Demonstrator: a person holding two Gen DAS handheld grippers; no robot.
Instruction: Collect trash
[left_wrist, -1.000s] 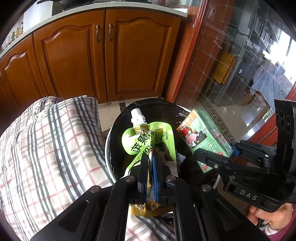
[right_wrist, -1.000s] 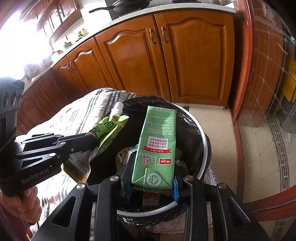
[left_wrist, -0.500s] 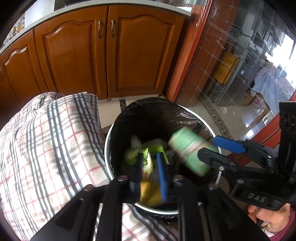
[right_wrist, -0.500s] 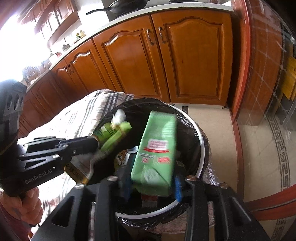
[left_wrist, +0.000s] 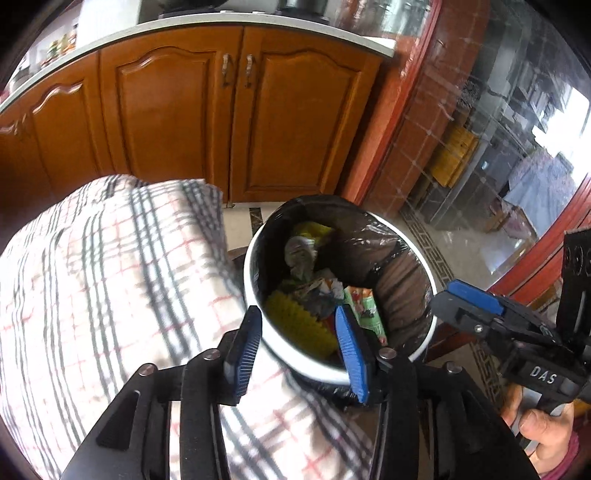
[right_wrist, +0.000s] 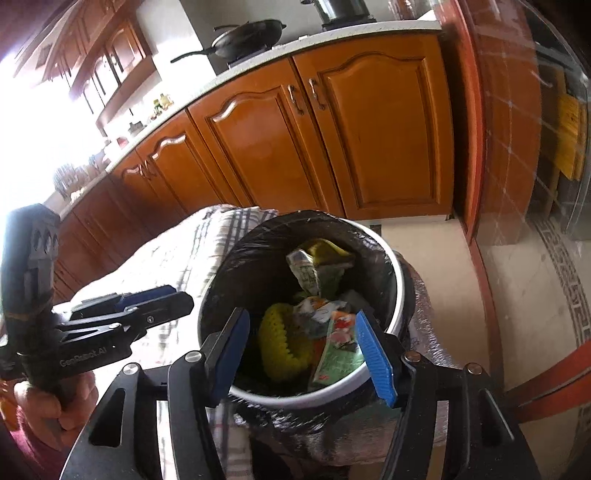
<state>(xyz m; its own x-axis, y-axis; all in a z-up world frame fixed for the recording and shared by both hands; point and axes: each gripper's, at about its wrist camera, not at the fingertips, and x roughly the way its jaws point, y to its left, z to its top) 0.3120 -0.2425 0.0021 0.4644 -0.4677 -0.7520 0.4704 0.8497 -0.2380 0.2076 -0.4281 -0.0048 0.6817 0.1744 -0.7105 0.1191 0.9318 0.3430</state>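
Above the bin, both grippers gape empty.

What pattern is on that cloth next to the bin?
The cloth is white plaid with grey and red stripes, clearest in the left wrist view.

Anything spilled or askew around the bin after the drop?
Nothing stands out. The white round bin with black liner stands upright, the trash sits inside, nothing hangs over the rim. Left gripper and right gripper are both open and empty.
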